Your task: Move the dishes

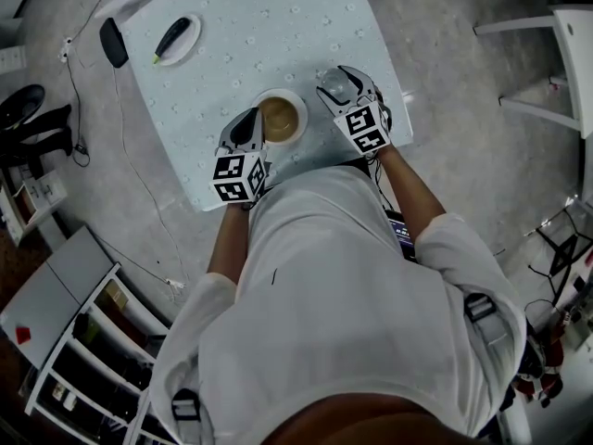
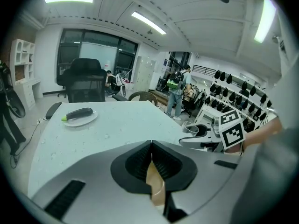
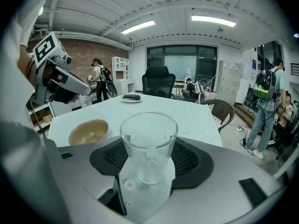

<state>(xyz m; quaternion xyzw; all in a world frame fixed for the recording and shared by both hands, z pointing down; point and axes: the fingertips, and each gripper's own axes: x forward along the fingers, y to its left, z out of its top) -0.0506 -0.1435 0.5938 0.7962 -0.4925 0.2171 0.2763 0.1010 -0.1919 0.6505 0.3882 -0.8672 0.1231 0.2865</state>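
Note:
A tan bowl (image 1: 283,117) stands near the table's front edge. My left gripper (image 1: 252,133) is shut on the bowl's left rim; in the left gripper view the thin tan rim (image 2: 156,185) is pinched between the ribbed pads of my left gripper (image 2: 152,164). To the bowl's right, my right gripper (image 1: 339,83) is shut on a clear empty glass (image 1: 334,87). In the right gripper view the glass (image 3: 149,146) stands upright between the pads of my right gripper (image 3: 148,160), its base low over the flowered cloth. The bowl (image 3: 88,132) sits left of it.
A white plate (image 1: 190,43) bearing a dark vegetable with a green tip lies at the table's far left, with a black flat object (image 1: 113,42) at the edge beside it. A black office chair (image 3: 158,80) and a wicker chair (image 3: 222,111) stand beyond the table (image 1: 269,26).

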